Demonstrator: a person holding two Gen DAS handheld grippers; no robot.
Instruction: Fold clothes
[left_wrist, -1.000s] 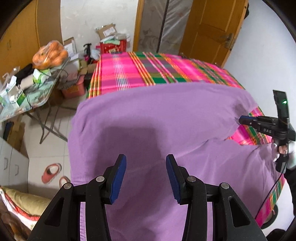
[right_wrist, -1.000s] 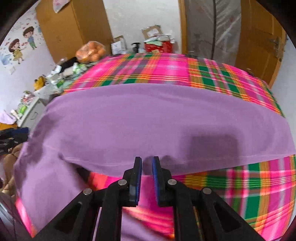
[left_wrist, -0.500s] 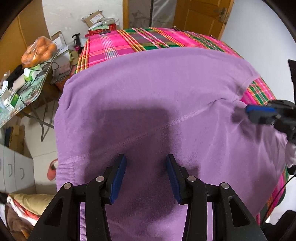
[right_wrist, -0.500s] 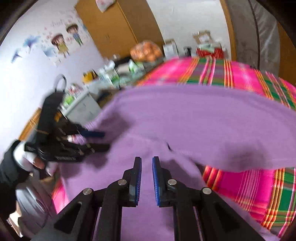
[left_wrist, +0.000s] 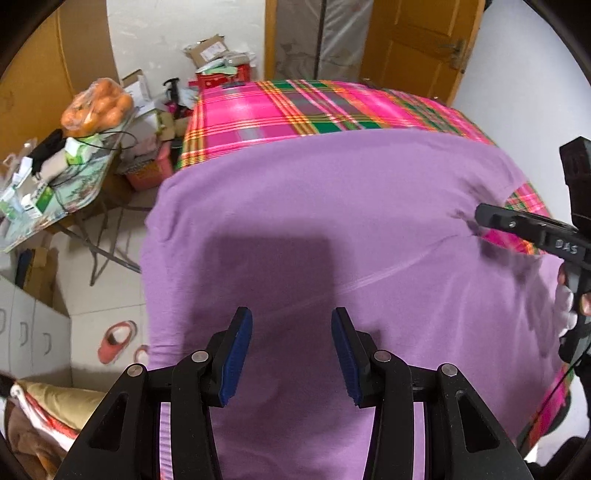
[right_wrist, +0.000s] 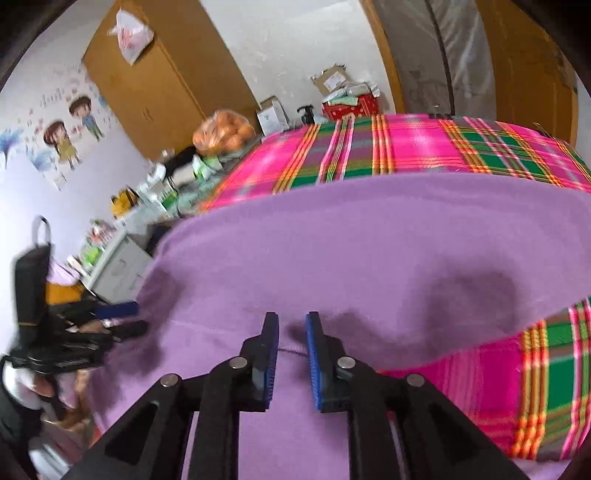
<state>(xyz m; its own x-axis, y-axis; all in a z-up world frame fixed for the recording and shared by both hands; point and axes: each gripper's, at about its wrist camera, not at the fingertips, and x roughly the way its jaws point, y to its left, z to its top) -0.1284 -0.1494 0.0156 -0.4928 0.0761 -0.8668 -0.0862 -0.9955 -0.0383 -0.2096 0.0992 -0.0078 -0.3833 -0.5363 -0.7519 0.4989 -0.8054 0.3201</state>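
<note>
Purple garment covers the near end of a plaid-sheeted bed. Left wrist view: the left gripper hovers with jaws apart, empty; a cluttered side table stands left. Right wrist view: the right gripper, jaws opening, nothing clamped, sits over a fabric fold.

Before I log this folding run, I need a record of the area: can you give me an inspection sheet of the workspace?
Surface: bed under a pink plaid sheet.
Job's things: purple garment spread flat over the near part of the bed, one edge hanging off its side.
Clutter: side table piled with boxes and a bag of oranges; slipper on the floor.
Grippers: left gripper open above the garment; right gripper jaws opening, nothing pinched.
Cables: thin black cable at the bed's corner.
Surroundings: wooden door, wardrobe.
</note>
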